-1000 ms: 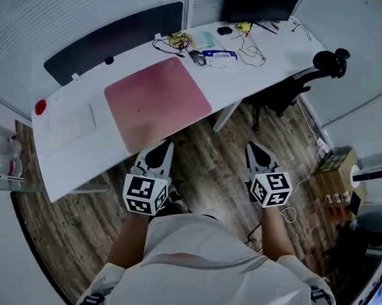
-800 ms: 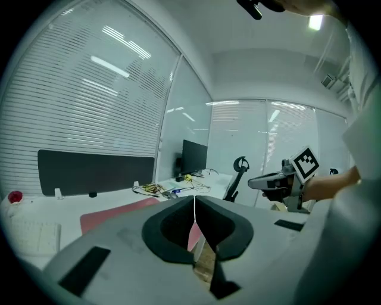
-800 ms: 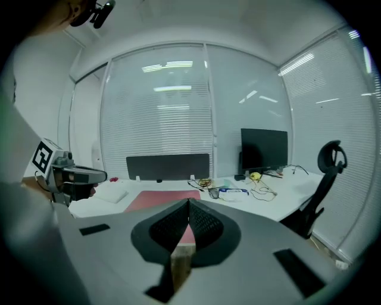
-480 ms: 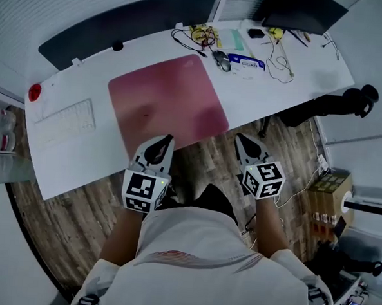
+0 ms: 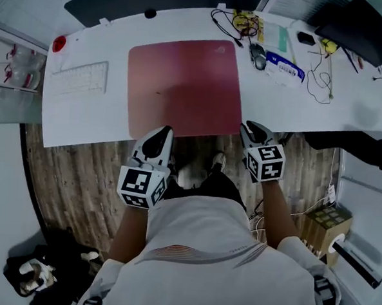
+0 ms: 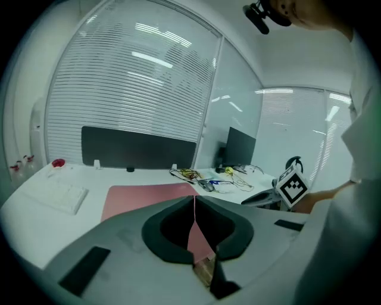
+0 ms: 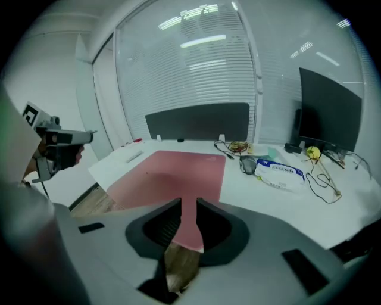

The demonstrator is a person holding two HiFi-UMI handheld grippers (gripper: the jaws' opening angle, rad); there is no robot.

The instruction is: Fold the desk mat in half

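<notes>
Two near corners of the desk mat [image 5: 185, 84] are being addressed, apparently for lifting: the left gripper [image 5: 160, 132] is kept closed and empty, while the right gripper [image 5: 250, 127] is being opened, with nothing between its jaws.

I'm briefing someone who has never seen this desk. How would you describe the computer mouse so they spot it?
On the long white desk, find the pink desk mat in the middle. Just off its far right corner lies the mouse, a dark rounded oval, unlike the yellow cable tangle behind it and the flat white-and-blue packet to its right.
</notes>
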